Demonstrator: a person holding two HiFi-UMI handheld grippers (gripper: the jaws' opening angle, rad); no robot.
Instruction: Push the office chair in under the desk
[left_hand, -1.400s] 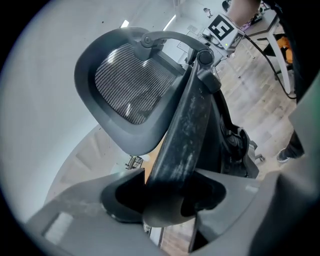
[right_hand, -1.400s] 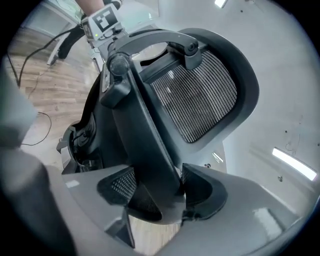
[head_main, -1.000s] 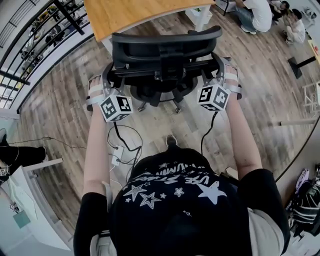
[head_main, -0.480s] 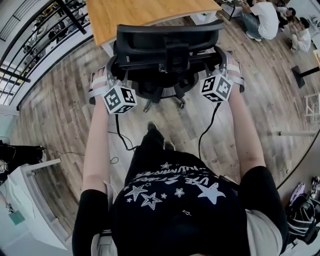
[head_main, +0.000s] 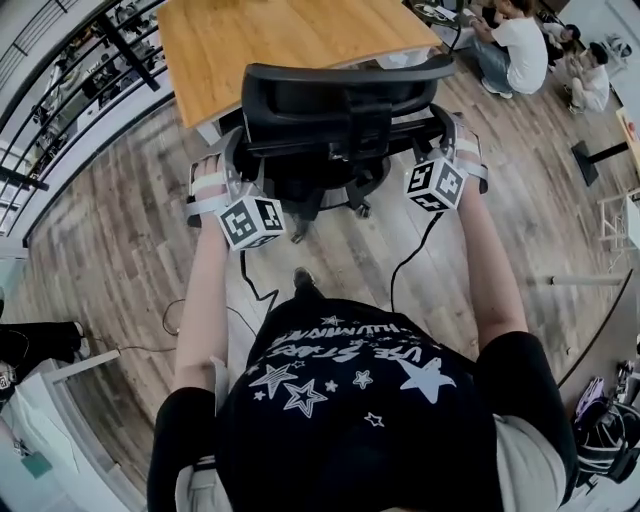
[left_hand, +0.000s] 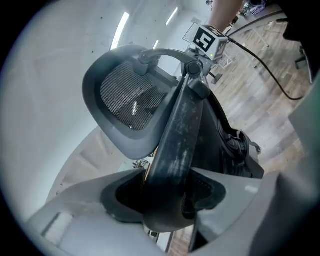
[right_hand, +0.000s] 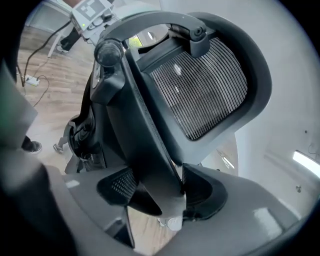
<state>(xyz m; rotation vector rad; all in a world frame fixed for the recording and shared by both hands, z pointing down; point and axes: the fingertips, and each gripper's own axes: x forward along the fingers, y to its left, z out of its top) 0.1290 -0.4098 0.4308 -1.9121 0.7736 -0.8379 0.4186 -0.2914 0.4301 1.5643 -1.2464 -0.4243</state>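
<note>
Office chair (head_main: 345, 100) stands on the wood-plank floor (head_main: 110, 230), hard against the near edge of the desk (head_main: 270, 40). From above, the backrest top overlaps that edge.

Desk top: light wood, bare where visible.

Left gripper (left_hand: 167, 195): jaws clamped on the dark upright of the chair's back frame, left side. Right gripper (right_hand: 160, 190): jaws clamped on the matching upright, right side.

Black cable (head_main: 410, 255) trails across the floor. Dark railing (head_main: 60, 80) upper left. Seated people (head_main: 520, 40) upper right.
</note>
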